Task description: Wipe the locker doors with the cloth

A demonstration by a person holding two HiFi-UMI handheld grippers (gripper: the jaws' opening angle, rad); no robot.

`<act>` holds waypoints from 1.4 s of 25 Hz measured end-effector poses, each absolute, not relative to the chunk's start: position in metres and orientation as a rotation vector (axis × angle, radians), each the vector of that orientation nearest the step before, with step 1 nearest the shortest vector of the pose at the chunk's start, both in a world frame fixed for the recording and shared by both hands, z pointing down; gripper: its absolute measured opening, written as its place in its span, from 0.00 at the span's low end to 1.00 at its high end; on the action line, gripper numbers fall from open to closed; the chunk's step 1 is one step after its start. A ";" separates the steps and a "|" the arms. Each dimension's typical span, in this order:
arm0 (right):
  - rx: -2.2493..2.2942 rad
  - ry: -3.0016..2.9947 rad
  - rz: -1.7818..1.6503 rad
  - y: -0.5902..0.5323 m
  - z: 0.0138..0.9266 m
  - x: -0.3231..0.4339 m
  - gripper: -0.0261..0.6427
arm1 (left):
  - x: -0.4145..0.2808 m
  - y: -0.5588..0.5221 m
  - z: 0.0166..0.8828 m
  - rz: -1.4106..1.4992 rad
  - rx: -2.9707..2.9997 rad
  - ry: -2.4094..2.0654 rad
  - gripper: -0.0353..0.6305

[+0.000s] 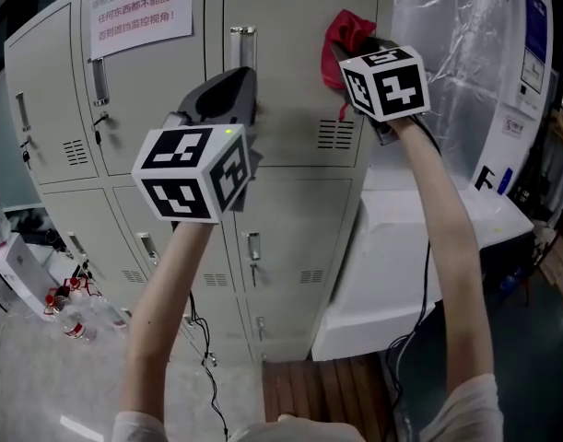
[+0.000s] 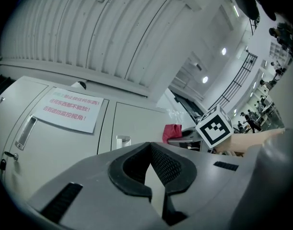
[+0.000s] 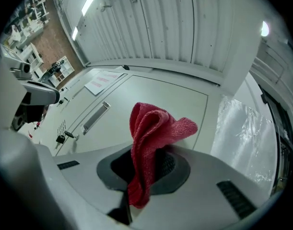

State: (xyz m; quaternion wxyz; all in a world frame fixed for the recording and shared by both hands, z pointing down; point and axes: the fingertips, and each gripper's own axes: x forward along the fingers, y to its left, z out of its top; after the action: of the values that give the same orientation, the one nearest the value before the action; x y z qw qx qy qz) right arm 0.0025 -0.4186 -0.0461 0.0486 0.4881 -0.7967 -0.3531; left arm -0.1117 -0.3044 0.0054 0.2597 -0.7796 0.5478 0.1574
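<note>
Right gripper (image 3: 147,174) — fingers clamped on the red cloth (image 3: 148,128), held up at an upper locker door (image 1: 295,35). Left gripper (image 2: 148,146) — fingers together, empty, raised beside it.

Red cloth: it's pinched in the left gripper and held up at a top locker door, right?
Not quite. The red cloth is pinched in the right gripper, not the left. The right gripper view shows it between those jaws, while the left gripper holds nothing. It is indeed held up at a top locker door.
</note>
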 end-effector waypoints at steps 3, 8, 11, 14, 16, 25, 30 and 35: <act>1.532 -2.406 -1.060 -0.424 -0.045 0.026 0.10 | -0.110 -0.308 0.006 0.434 -2.116 1.482 0.08; 1.602 -2.377 -1.021 -0.430 -0.043 0.058 0.10 | -0.105 -0.310 0.010 0.420 -2.108 1.483 0.08; 1.642 -2.347 -1.005 -0.433 -0.041 0.075 0.10 | -0.105 -0.312 0.012 0.429 -2.117 1.485 0.08; 1.667 -2.334 -0.988 -0.436 -0.040 0.089 0.10 | -0.106 -0.311 0.011 0.429 -2.113 1.488 0.08; 1.684 -2.328 -0.974 -0.438 -0.039 0.097 0.10 | -0.108 -0.310 0.010 0.430 -2.108 1.492 0.08; 1.724 -2.323 -0.936 -0.435 -0.040 0.100 0.10 | -0.117 -0.305 0.010 0.438 -2.097 1.514 0.08; 1.530 -2.510 -1.024 -0.393 -0.044 0.052 0.10 | -0.124 -0.301 0.014 0.441 -2.087 1.531 0.08; 1.351 -2.614 -1.107 -0.362 -0.037 -0.009 0.10 | -0.130 -0.299 0.021 0.420 -2.082 1.551 0.08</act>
State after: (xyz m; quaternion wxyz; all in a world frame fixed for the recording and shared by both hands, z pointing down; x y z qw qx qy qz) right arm -0.0092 -0.3625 -0.0371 -0.0011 0.4297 -0.8315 -0.3522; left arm -0.1297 -0.2991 0.0210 0.2530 -0.7660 0.5704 0.1546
